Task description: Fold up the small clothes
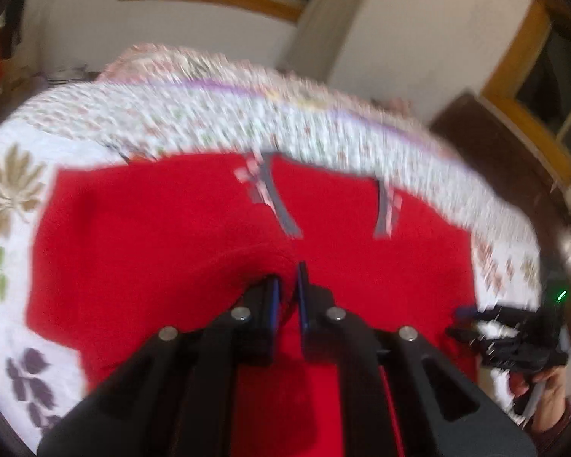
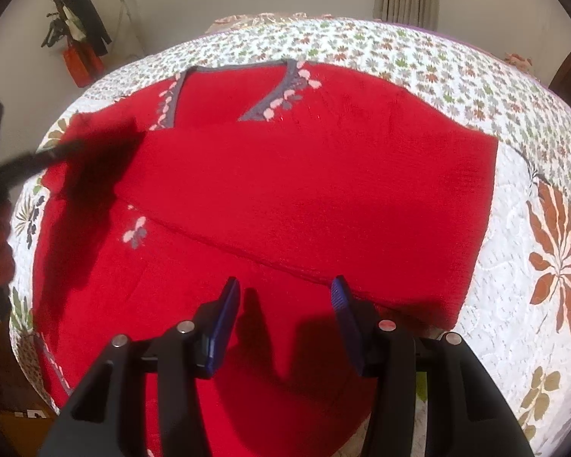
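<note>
On the bed, left wrist view: left hand-held gripper (image 1: 288,285) pinches a raised fold of the red sweater (image 1: 171,236) (picture blurred).
Right wrist view: right hand-held gripper (image 2: 285,297) wide apart above the sweater, which lies on the floral bedspread (image 2: 521,304).

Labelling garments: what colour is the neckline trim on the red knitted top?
Grey neckline trim, pink-flowered; right wrist view.

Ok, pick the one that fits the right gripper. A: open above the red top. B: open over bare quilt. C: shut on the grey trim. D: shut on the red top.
A: the right gripper has its blue fingers spread wide with nothing between them, and the red top lies below.
</note>
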The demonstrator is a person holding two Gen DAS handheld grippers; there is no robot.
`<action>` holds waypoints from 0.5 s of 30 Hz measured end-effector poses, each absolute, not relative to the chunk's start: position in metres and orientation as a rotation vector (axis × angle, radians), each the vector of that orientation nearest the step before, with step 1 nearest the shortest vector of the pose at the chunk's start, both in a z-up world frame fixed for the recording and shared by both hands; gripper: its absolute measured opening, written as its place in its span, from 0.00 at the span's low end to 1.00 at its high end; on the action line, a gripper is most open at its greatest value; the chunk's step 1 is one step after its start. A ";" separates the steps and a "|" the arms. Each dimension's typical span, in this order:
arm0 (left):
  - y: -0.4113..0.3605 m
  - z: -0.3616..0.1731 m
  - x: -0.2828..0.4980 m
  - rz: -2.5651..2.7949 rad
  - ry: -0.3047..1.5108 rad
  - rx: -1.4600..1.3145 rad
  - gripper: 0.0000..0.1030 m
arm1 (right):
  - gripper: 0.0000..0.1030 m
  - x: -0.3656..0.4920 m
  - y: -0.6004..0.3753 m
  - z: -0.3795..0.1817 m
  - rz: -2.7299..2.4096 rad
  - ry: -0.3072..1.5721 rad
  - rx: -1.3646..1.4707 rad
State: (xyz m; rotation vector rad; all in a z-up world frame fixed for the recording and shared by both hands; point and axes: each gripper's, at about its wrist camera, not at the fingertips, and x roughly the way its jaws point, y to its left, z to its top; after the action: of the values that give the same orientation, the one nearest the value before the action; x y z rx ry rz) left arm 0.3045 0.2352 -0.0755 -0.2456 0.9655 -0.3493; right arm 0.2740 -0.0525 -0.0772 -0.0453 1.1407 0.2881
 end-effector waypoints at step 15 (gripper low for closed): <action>0.340 -0.050 0.265 -0.223 0.892 -0.326 0.57 | 0.50 0.277 -0.014 -0.068 0.346 1.142 -0.083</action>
State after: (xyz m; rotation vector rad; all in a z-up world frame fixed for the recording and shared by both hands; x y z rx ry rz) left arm 0.2646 0.3402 -0.0500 -0.3263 0.8917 -0.2229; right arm 0.2770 -0.0140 -0.0680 -0.0830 1.1422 0.3456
